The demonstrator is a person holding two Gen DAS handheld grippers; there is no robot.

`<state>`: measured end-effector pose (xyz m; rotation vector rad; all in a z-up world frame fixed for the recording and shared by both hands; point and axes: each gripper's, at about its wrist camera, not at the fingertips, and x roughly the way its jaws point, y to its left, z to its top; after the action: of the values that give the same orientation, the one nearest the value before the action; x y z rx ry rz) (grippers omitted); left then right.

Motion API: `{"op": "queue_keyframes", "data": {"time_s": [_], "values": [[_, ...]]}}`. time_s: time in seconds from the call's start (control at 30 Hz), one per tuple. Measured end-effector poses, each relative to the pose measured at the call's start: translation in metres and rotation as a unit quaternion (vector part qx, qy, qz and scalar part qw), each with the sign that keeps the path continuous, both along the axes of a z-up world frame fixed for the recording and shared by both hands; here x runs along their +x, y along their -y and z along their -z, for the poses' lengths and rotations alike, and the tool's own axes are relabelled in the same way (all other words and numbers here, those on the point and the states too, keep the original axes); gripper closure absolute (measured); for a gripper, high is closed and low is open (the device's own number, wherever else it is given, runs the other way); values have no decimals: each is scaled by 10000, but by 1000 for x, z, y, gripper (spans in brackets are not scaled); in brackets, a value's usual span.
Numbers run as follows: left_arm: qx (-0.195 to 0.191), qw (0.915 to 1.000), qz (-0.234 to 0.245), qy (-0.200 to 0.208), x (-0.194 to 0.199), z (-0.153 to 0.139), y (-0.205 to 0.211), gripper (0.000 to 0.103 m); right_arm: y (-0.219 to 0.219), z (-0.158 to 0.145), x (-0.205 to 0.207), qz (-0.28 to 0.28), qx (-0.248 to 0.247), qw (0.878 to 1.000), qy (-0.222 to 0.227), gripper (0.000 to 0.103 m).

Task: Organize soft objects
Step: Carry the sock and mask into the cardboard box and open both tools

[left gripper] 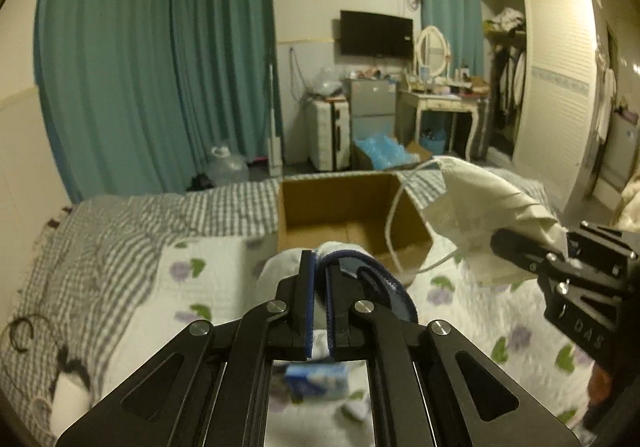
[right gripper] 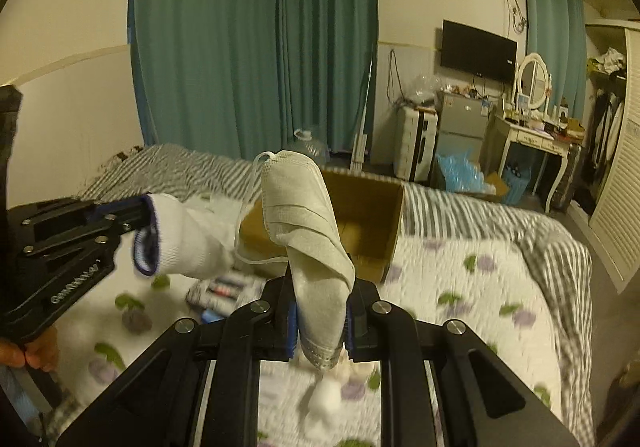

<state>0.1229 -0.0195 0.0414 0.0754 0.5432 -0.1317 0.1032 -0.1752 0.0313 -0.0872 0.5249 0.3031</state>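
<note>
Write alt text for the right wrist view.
The right gripper clamps a white face mask above a bed, with an open cardboard box just behind. At left, the left gripper holds a white sock by its blue-trimmed cuff.

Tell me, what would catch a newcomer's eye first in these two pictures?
Two things held up over the bed: the left hand-held gripper is shut on a white sock with a blue cuff, and the right hand-held gripper is shut on a pale face mask with dangling ear loops. Just beyond them an open cardboard box sits on the flowered quilt.
</note>
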Motion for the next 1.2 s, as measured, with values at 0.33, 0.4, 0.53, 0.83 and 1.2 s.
{"op": "queue_keyframes", "data": {"time_s": [0.33,0.4,0.53,0.83,1.2], "values": [[146,9997,-8,-203,103,-2,24,100,3,-5,106,118,15,9999,-75,87],[230,9994,25,-270,125,7,29,99,3,4,129,151,-51,9997,-167,87],[305,9984,147,-454,166,29,31,99,4,33,176,209,-171,9986,-465,87],[565,9954,101,-765,209,70,39,93,3,97,224,149,-135,9941,-1069,82],[441,9968,-97,-661,180,34,25,92,21,53,185,512,-91,9966,-633,22]]}}
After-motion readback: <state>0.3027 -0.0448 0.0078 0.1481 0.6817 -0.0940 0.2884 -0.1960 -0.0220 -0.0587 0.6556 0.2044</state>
